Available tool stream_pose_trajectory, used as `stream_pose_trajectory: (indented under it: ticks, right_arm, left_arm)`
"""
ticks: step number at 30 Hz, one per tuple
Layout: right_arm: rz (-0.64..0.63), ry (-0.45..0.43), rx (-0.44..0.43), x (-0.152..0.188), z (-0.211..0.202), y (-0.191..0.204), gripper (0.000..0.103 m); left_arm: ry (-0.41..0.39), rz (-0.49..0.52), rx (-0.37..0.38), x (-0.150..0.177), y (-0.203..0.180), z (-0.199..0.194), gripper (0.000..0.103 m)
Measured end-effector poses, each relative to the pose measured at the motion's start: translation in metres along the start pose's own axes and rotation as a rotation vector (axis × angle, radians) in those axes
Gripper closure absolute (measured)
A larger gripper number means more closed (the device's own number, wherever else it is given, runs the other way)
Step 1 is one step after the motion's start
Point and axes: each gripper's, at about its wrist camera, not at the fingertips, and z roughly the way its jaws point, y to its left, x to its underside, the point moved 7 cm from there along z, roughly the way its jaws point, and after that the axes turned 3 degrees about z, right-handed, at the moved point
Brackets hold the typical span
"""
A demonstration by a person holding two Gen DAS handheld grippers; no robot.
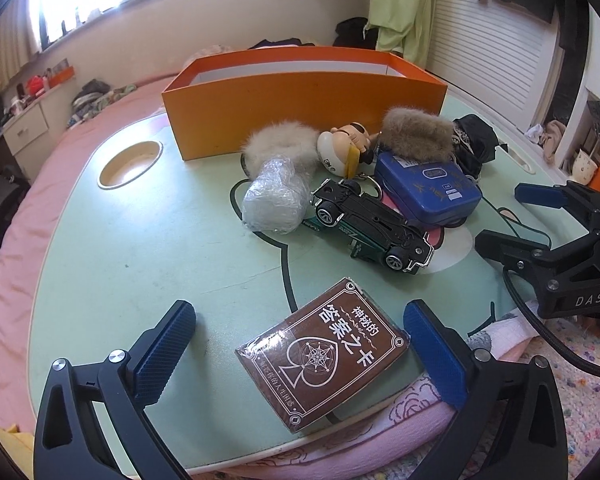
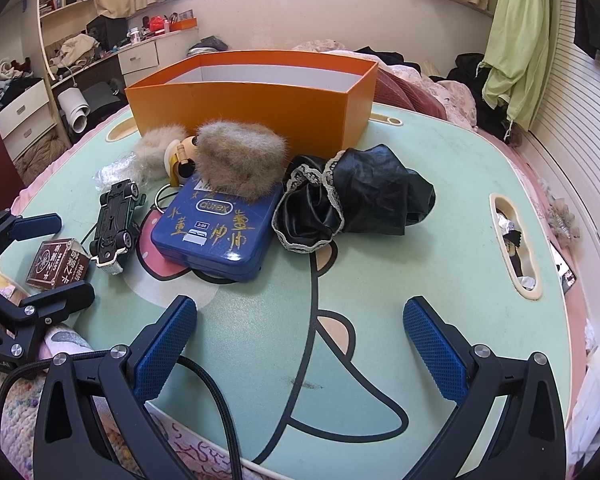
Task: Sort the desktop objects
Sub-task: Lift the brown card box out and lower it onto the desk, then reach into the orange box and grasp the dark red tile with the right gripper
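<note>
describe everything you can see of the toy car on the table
The toy car is dark green with a black chassis, and it looks like die-cast metal with chrome-rimmed wheels. It lies upside down on the green table, wheels in the air and underside showing. Its far end sits by a metal key ring, and one side lies next to the blue tin. A plastic-wrapped bundle sits on its other side. Neither gripper touches it.
</note>
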Motion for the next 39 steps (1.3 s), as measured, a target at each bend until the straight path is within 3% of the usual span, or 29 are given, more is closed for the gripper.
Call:
stream_pose_trajectory:
  ticks: [3, 6, 10, 14, 16, 18, 20, 23, 26, 29, 37, 38, 39]
  right_arm:
    - [0.003, 0.006, -0.002, -0.004, -0.005, -0.003, 0.000]
    - [0.002, -0.041, -0.051, -0.023, -0.029, -0.001, 0.000]
    - [0.021, -0.063, -0.160, -0.079, -0.055, 0.009, 0.000]
    - [0.111, 0.112, -0.426, -0.148, -0.031, 0.035, 0.001]
    - [0.137, 0.224, -0.474, -0.173, 0.000, 0.049, 0.007]
    - [0.189, 0.367, -0.487, -0.185, 0.040, 0.065, 0.023]
    - [0.221, 0.476, -0.464, -0.190, 0.080, 0.078, 0.033]
    - [0.241, 0.545, -0.376, -0.188, 0.123, 0.090, 0.034]
    - [0.290, 0.589, -0.401, -0.186, 0.144, 0.102, 0.034]
    - [0.291, 0.601, -0.390, -0.188, 0.152, 0.113, 0.034]
    - [0.206, 0.579, -0.207, -0.190, 0.151, 0.121, 0.040]
    - [0.200, 0.576, -0.190, -0.189, 0.150, 0.120, 0.045]
    - [0.196, 0.580, -0.178, -0.187, 0.148, 0.115, 0.061]
  left_arm:
    - [0.000, 0.000, -0.001, 0.000, 0.000, 0.000, 0.000]
    - [0.000, 0.000, 0.000, 0.000, 0.001, 0.000, 0.000]
    - [-0.001, 0.001, 0.000, 0.001, 0.000, 0.000, 0.000]
    - [-0.001, -0.001, 0.001, 0.001, 0.001, -0.001, 0.000]
    - [-0.001, 0.000, 0.001, 0.000, -0.001, 0.000, 0.000]
    - [-0.003, 0.000, 0.001, 0.000, -0.002, 0.000, 0.000]
    - [-0.004, 0.001, 0.002, -0.001, -0.002, 0.001, 0.000]
    - [-0.006, 0.001, 0.003, -0.001, -0.002, 0.001, 0.000]
    - [-0.009, 0.000, 0.004, -0.001, -0.003, 0.002, 0.000]
    - [-0.009, -0.001, 0.005, -0.001, -0.003, 0.003, 0.000]
    - [-0.010, -0.002, 0.006, -0.001, -0.003, 0.002, 0.000]
    - [-0.010, -0.002, 0.005, -0.001, -0.004, 0.002, 0.000]
    - [-0.010, -0.002, 0.005, -0.001, -0.004, 0.002, 0.000]
